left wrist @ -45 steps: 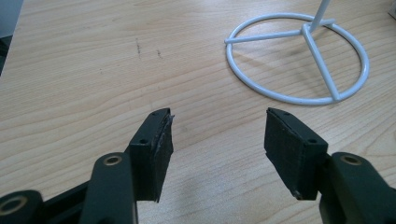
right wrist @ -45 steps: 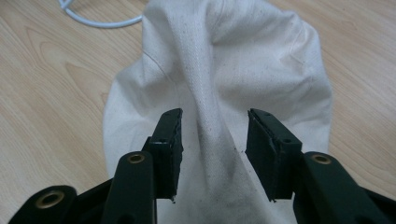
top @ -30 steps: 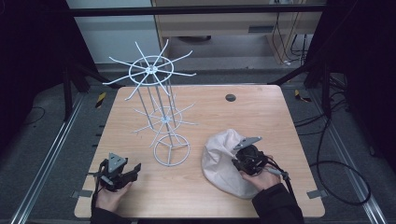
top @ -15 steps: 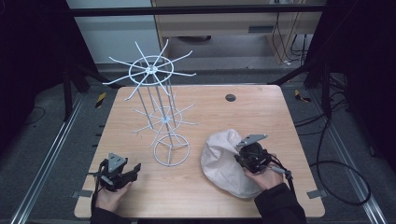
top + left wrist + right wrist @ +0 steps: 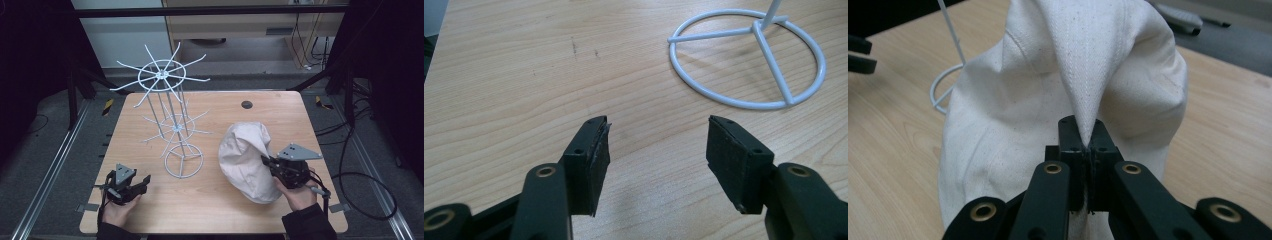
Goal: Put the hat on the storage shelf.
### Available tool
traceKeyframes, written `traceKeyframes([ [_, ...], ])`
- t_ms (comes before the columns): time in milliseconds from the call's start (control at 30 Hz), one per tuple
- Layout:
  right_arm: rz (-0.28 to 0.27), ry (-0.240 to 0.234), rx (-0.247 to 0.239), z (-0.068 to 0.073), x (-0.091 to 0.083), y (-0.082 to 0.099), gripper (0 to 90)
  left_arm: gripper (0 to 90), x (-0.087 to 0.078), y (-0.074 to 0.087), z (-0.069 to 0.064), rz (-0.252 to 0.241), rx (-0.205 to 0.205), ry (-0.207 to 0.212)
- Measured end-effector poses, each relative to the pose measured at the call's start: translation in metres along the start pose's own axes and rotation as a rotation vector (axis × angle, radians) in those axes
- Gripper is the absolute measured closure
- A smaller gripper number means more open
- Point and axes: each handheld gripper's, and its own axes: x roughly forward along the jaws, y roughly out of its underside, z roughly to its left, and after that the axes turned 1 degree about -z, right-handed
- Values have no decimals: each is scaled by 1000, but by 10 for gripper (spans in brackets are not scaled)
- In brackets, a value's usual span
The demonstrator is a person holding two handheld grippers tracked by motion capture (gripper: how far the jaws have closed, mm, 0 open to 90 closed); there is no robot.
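On the wooden table (image 5: 210, 210), the right gripper (image 5: 1087, 145), jaws just closed, has lifted the cream hat (image 5: 247, 157) by a pinched fold, while the left gripper (image 5: 656, 150) stays wide open.

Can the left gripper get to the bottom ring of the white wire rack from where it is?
Probably yes. The left gripper is open, and bare table lies between it and the white wire rack's base ring.

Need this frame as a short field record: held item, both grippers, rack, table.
held item: cream fabric hat, a fold pinched and pulled up off the table
right gripper: jaws shut on the fold
left gripper: jaws open, nothing between them, low over the table
rack: white wire stand, upright, ring base on the table, nothing hung
table: light wood
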Motion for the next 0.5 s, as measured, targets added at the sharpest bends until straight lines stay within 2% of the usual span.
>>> traceKeyframes([
  [200, -90, 4, 18, -5, -19, 4, 886, 426, 0, 0, 0, 1, -3, -1],
  [500, -148, 14, 23, -7, -39, -2, 887, 426, 0, 0, 0, 0, -2, -1],
])
